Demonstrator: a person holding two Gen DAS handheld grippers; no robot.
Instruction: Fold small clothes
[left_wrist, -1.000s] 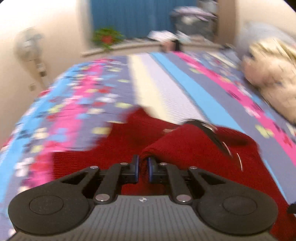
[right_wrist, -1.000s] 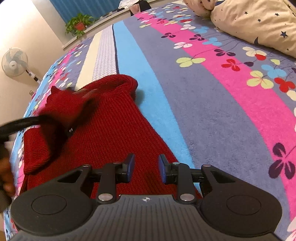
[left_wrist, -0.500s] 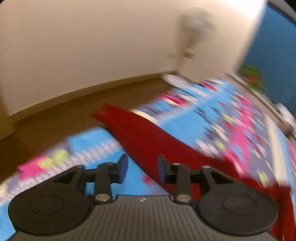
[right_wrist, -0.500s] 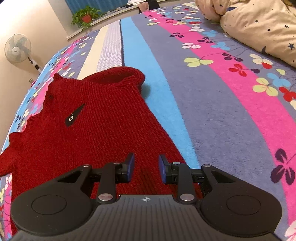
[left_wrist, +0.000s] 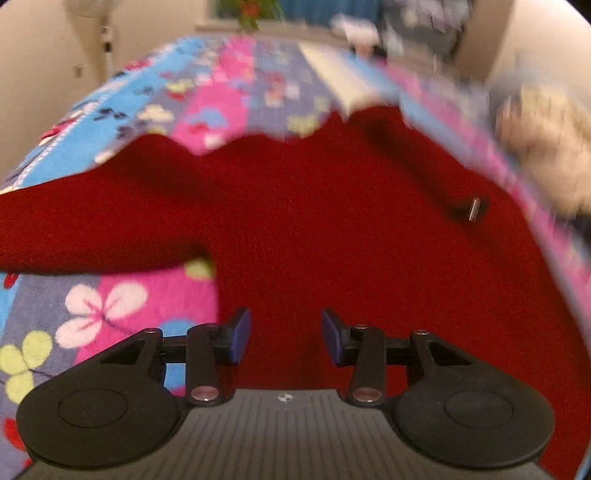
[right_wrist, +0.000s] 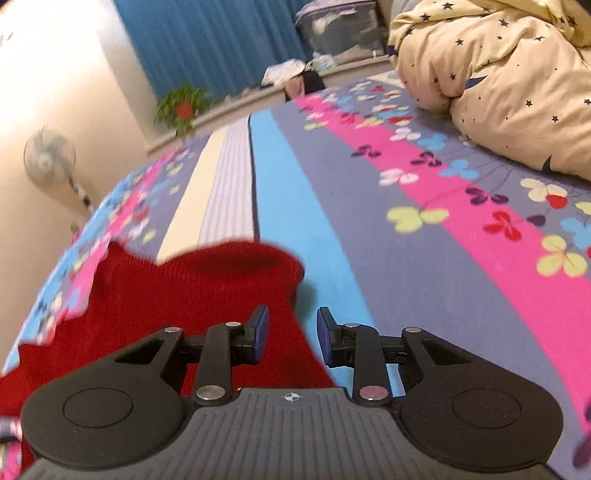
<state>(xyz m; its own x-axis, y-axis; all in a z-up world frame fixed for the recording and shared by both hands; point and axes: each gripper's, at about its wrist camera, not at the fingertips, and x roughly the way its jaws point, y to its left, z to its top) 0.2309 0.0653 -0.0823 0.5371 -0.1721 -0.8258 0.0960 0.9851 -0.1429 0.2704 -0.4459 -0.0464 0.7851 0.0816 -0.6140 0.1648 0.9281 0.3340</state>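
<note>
Red sweater (left_wrist: 332, 229) flat on floral bedspread (right_wrist: 424, 229), sleeve out to the side. Left gripper (left_wrist: 286, 336) over it, jaws apart, nothing gripped. Right gripper (right_wrist: 291, 334) at collar edge, jaws apart, empty. Starry duvet (right_wrist: 498, 74) beyond, fan (right_wrist: 48, 158) by the wall.

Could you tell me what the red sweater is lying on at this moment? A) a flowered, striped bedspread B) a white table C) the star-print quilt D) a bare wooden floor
A: the red sweater is spread on the flowered, striped bedspread, apart from the star-print quilt further up the bed.
</note>
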